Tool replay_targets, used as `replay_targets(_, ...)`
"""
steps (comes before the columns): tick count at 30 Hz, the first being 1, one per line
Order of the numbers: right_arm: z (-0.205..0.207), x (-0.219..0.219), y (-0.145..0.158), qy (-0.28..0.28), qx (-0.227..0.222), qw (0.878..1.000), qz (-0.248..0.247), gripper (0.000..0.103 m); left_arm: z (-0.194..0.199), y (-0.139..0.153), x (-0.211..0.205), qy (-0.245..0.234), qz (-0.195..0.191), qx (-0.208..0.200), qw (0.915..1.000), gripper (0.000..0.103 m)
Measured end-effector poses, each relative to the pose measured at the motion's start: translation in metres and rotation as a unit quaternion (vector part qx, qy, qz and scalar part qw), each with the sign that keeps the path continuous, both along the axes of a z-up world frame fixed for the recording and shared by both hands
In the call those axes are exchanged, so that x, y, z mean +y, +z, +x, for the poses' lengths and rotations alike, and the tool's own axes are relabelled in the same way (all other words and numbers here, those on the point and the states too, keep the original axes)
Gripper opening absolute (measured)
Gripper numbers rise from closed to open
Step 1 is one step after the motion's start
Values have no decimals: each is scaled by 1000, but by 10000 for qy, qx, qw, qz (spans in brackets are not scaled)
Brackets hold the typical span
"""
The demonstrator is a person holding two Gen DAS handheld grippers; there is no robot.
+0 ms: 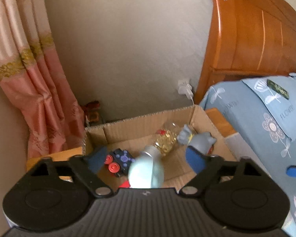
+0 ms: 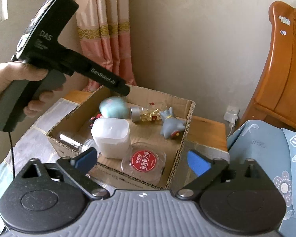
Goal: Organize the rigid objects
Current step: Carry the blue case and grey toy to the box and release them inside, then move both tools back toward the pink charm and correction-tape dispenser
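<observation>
Left wrist view looks down into an open cardboard box point(image 1: 140, 126) beside a wooden headboard point(image 1: 252, 31) and a bed with a blue flowered cover point(image 1: 266, 122). The left gripper point(image 1: 146, 162) hangs over the box, jaws spread wide and gripping nothing; a blurred pale blue bulb point(image 1: 146, 169) shows between them. The right gripper point(image 2: 142, 160) is also spread wide and empty near the box's front wall. Inside the box lie a white tub point(image 2: 110, 136), a red-lidded round container point(image 2: 144, 162), a grey animal figure point(image 2: 170, 124), a jar of gold bits point(image 2: 146, 115), and a toy with red wheels point(image 1: 118, 162).
</observation>
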State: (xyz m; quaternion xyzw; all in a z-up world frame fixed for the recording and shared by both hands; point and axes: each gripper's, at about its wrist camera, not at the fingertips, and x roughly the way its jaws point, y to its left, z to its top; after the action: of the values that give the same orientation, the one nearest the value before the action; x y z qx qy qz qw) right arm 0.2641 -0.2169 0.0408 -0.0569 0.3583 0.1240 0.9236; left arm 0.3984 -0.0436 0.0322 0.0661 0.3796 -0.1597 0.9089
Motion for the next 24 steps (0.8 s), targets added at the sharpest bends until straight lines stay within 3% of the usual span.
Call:
replay_targets(12, -18, 15, -4, 172, 37, 9997, 169, 103, -47, 16, 14, -164, 190, -221, 9994, 100)
replay_targets(24, -42, 27, -2, 223, 11, 9995, 229, 103, -88, 23, 17, -275, 441, -344, 9981, 100)
